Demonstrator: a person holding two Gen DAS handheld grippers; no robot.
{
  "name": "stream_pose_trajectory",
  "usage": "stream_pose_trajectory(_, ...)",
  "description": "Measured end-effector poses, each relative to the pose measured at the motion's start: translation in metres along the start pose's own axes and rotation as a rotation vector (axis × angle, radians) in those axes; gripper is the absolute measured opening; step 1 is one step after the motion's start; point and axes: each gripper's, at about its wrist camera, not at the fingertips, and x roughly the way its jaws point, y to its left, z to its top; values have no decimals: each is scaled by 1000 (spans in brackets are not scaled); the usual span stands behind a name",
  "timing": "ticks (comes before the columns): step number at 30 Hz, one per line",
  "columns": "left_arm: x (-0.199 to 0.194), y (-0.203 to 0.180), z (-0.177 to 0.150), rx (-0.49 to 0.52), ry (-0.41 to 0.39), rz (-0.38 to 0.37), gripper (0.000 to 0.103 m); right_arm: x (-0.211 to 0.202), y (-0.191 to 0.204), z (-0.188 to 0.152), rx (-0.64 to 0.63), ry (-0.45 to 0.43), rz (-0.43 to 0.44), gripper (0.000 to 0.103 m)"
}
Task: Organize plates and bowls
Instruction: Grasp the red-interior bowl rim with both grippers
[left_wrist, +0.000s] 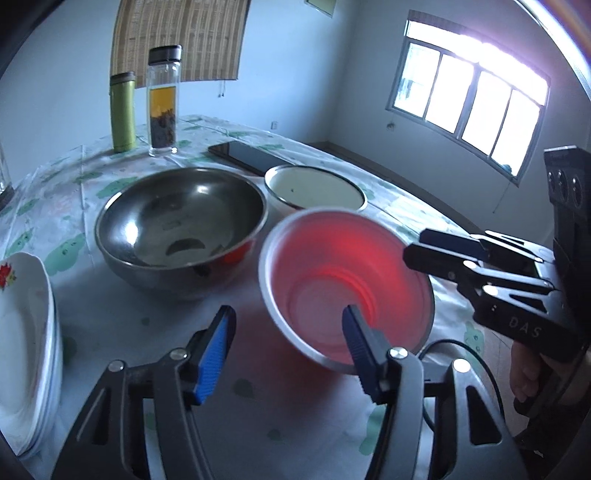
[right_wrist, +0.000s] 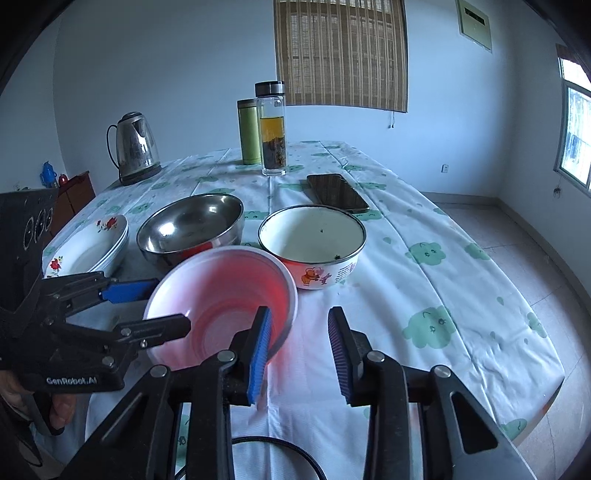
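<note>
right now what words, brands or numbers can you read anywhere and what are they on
"DAS": on the black body of the right tool, seen from the left wrist view.
"GenRobot.AI": on the black body of the left tool, seen from the right wrist view.
Small print beside the cartoon figures on the enamel bowl: too small and blurred to read.
Green bottle, glass bottle, kettle, phone: no readable text.

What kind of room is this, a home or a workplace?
Most likely a dining room in a home. A table with a patterned cloth holds a steel bowl, stacked plates, a kettle and a tea bottle, and a bamboo blind hangs on the wall.
</note>
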Motion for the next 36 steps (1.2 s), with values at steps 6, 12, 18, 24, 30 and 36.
stream_pose_trajectory(6,-1,1,0,-13,3,-15,59,9,5,-2,-6,30,17,23)
stream_pose_trajectory(12,-4,4,1,-25,-10,-29,54,9,8,-2,-5,24,30,13)
stream_pose_trajectory(18,-1,-3,-3,5,10,-58,39,11,9,-1,4,26,42,9)
stream_pose_trajectory(24,-4,6,-1,-43,5,-79,39,9,12,4,9,19,64,8)
stream_pose_trajectory(30,-9,6,1,-48,-21,-84,39,6,13,7,7,10,67,7)
stream_pose_trajectory(36,-15,8,3,-48,-57,-80,39,3,12,8,14,4,78,7)
